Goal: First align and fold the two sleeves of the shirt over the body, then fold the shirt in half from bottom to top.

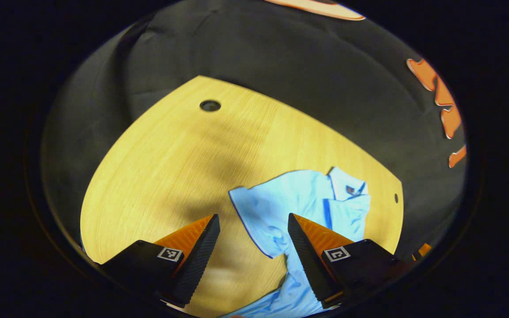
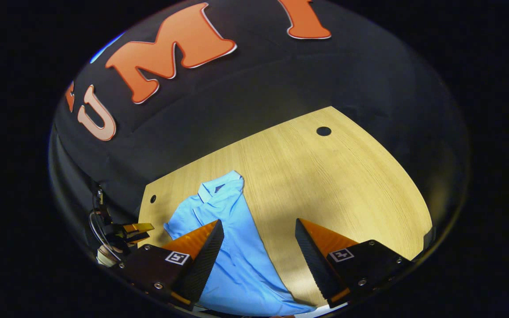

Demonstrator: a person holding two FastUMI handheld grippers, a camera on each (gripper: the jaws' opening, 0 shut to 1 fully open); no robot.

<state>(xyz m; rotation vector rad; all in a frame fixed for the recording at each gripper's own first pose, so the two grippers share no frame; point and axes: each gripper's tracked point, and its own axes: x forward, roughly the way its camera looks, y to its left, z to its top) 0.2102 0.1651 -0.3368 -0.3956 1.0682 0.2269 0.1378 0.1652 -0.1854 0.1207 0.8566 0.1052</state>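
Both claws are held wide apart with nothing gripped. From the left gripper (image 1: 253, 247), the shirt (image 1: 298, 207) is seen just ahead and right, a sleeve (image 1: 254, 212) sticking out between the fingers. From the right gripper (image 2: 259, 251), it's spread ahead-left on the table (image 2: 347, 185), collar (image 2: 219, 185) far end.

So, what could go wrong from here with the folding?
1. Both grippers, left and right, are open above the shirt; a grasp may catch more than one layer.
2. The shirt lies by the table edge near the collar; a pull could drag it off.
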